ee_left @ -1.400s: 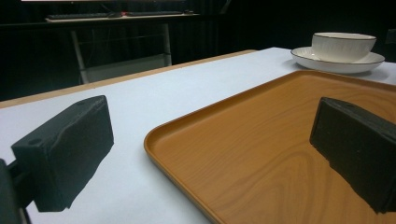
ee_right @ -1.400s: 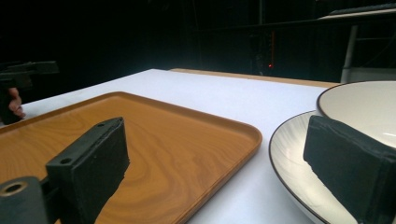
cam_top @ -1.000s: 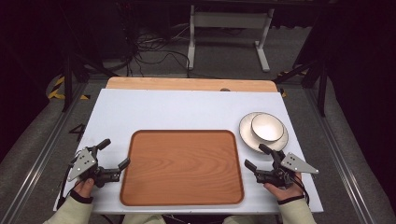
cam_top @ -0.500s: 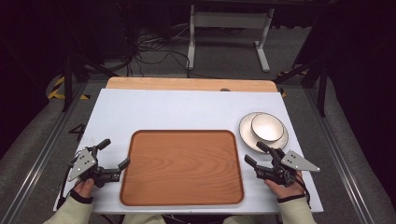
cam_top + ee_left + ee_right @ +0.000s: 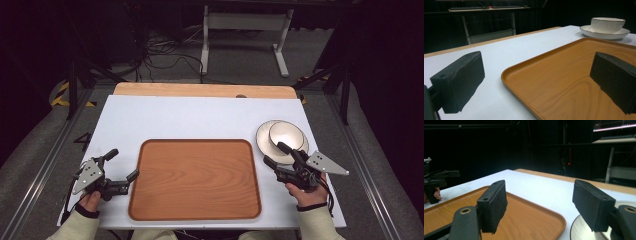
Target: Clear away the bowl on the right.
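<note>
An orange-brown wooden tray [image 5: 195, 180] lies empty at the near middle of the white table [image 5: 200, 117]. To its right, a white bowl [image 5: 286, 134] sits on a white plate [image 5: 262, 137]. My right gripper [image 5: 273, 152] is open just in front of the plate, with one jaw over the plate's near rim and nothing between the jaws. In the right gripper view the gripper [image 5: 541, 200] straddles the tray's corner [image 5: 524, 220] and the plate's edge [image 5: 581, 230]. My left gripper [image 5: 124, 162] is open at the tray's left edge, empty. In the left gripper view the gripper [image 5: 537, 67] spans the tray rim [image 5: 574, 75], with the bowl [image 5: 607, 24] far off.
A wooden strip [image 5: 200, 90] runs along the table's far edge. Behind it are a dark floor with cables [image 5: 160, 55] and a white stand's legs [image 5: 245, 22]. The table is bare behind the tray.
My right gripper has edged forward toward the plate. The left gripper, tray, bowl and plate have stayed where they were.
</note>
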Motion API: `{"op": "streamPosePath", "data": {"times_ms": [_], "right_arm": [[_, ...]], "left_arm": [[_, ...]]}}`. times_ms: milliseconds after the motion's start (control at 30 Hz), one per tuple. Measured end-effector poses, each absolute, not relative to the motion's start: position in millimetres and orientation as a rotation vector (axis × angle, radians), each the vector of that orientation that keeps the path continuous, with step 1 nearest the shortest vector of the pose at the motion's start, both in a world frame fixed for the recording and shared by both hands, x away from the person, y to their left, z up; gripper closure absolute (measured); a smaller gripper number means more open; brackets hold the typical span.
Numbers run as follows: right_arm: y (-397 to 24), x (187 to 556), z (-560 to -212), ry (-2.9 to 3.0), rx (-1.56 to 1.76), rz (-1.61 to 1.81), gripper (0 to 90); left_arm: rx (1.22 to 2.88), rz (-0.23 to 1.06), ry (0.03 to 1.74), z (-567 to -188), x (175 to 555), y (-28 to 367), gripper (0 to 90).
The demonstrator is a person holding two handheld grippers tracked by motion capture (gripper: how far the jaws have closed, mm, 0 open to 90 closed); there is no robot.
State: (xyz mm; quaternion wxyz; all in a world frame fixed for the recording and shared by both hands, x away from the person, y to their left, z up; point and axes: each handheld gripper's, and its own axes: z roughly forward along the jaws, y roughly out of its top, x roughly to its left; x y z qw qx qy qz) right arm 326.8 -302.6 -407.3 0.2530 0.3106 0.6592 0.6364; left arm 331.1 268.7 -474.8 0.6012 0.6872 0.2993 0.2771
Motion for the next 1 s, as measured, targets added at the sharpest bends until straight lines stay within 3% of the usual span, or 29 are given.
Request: {"op": "streamPosePath", "data": {"times_ms": [533,1000], "right_arm": [[-300,333,-375,1.805,0.771,1.684,27.5],[-311,348,-370,1.749,0.748,1.685,27.6]], "left_arm": [[1.590,0.640,0.696,-475,331,269,0.2],[1.588,0.640,0.696,-475,331,268,0.2]]}}
